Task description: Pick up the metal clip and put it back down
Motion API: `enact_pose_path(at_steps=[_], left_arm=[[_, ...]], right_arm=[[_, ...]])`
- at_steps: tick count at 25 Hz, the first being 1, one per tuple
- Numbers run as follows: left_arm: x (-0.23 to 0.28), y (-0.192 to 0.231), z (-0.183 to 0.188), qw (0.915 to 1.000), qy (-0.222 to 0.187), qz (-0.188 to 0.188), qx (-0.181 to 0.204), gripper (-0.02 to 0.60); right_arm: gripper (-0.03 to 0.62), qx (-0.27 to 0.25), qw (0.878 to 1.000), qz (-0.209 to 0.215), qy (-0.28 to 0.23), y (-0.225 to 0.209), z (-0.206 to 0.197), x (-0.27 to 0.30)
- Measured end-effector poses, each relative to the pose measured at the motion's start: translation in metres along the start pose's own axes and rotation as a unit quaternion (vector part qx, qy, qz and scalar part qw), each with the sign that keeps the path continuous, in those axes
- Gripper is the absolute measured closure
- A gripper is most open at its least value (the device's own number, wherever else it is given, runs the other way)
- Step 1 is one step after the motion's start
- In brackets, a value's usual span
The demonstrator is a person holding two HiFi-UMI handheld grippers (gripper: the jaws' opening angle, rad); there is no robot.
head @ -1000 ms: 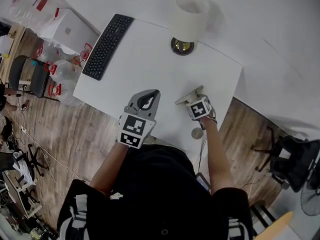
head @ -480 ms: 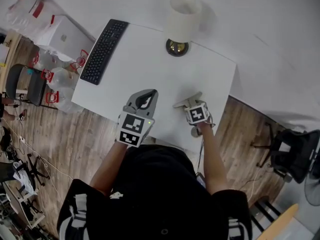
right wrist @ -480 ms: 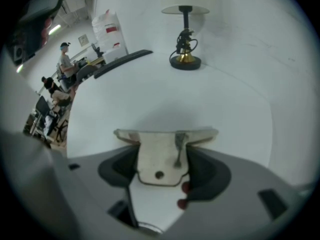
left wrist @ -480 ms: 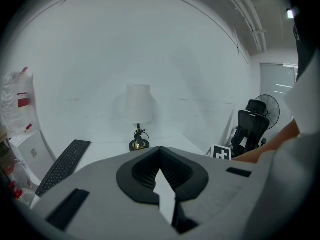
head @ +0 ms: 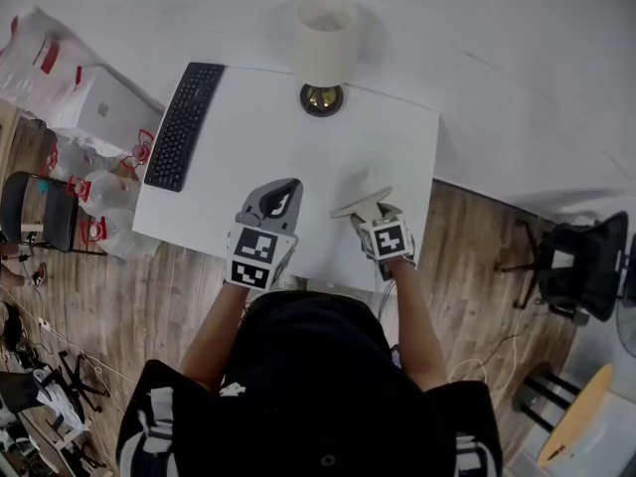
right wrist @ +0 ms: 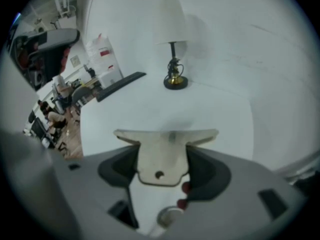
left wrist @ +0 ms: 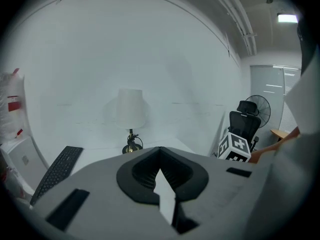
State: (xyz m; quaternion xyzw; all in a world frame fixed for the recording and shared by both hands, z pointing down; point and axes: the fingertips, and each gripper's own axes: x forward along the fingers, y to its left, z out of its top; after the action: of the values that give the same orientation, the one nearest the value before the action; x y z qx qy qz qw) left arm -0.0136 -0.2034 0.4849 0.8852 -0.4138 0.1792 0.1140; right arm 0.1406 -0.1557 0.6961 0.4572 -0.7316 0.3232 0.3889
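- Since a second ago, your right gripper (head: 369,216) has drawn back from the lamp (head: 324,42) toward the table's (head: 238,157) near edge.
- Left gripper (head: 282,193): forearm reaching forward, jaws together, nothing held.
- Right gripper: jaws clamped on the metal clip (head: 359,205), held level over the table.

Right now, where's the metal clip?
The metal clip is clamped in the right gripper, at the near right edge of the table, beside the left gripper.
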Motion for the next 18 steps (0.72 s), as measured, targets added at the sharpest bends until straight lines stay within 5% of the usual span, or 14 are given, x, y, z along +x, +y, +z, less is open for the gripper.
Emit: enact_pose_path(at_steps=[8,18], left_arm=[[-0.003,-0.007,0.014,0.9993,-0.015,-0.029,0.016,0.560],[-0.013,-0.013,0.053,0.9960,-0.058,-0.050,0.047,0.560]], right_arm=[[0.304,0.016,0.993,-0.035,-0.109,0.008,0.055,-0.073],[0.304,0.018,0.969,-0.087,-0.231,0.011,0.113,-0.171]])
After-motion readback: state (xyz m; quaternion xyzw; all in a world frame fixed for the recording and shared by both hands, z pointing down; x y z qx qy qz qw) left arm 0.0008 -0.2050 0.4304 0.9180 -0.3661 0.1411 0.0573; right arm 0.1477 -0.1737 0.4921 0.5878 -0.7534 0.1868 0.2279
